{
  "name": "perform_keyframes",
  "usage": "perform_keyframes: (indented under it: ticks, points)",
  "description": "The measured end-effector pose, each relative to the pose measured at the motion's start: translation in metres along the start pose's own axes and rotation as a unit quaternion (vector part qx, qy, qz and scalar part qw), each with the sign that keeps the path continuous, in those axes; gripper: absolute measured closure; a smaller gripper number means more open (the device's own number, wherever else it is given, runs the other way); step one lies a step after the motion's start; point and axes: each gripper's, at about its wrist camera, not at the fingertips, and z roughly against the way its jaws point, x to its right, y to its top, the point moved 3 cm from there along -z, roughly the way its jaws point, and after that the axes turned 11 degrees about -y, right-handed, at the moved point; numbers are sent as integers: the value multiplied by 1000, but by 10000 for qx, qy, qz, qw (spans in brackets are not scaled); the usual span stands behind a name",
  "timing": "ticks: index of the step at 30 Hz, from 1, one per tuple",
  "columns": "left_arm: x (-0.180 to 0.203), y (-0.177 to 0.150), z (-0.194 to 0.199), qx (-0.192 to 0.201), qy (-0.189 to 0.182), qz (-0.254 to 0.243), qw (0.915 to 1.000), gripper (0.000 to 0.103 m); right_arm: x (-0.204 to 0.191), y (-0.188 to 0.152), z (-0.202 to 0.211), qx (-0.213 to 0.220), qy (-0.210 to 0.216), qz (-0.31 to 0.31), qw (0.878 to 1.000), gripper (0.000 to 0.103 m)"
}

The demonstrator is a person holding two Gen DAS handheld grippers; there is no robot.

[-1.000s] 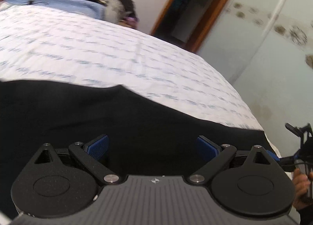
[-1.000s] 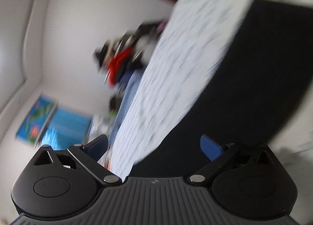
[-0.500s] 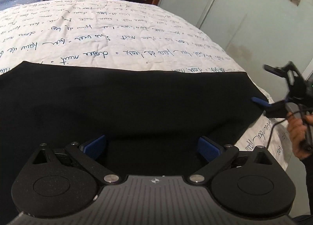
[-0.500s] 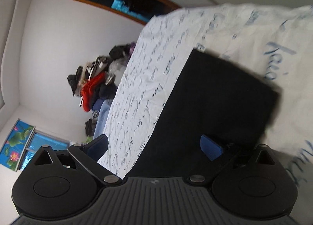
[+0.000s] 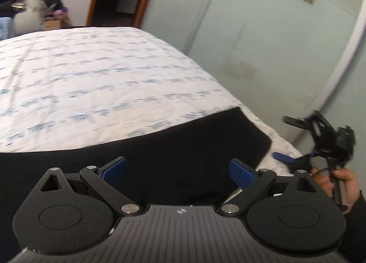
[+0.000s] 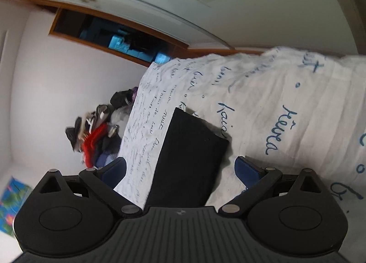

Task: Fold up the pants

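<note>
Both hand-held grippers, my left [image 5: 177, 169] and right [image 6: 180, 168], gape empty over the black pants [image 5: 160, 146] lying flat across the frame's lower half on the bed [image 5: 91, 75]; soft, light, limp cloth, so I'd pinch the corner at right.
</note>
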Motion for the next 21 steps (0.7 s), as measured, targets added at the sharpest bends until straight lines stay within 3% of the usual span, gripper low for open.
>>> perform_keyframes:
  ticks: [7,15,19,21]
  points:
    - [11,-2,-22,-222,-148,-22,9996,6,-8,7,-18,-150,129,-318,9993,0]
    - [-4,-10,-19,-321,72,371,9988,6,-22,-1,-26,1,-487,330,9983,1]
    - [-9,-12,-15,-303,95,482,9983,6,-18,1,-33,186,-528,254,9981,0]
    - [-9,-13,-17,-336,76,491,9982,6,-26,-4,-39,250,-555,616,9962,0]
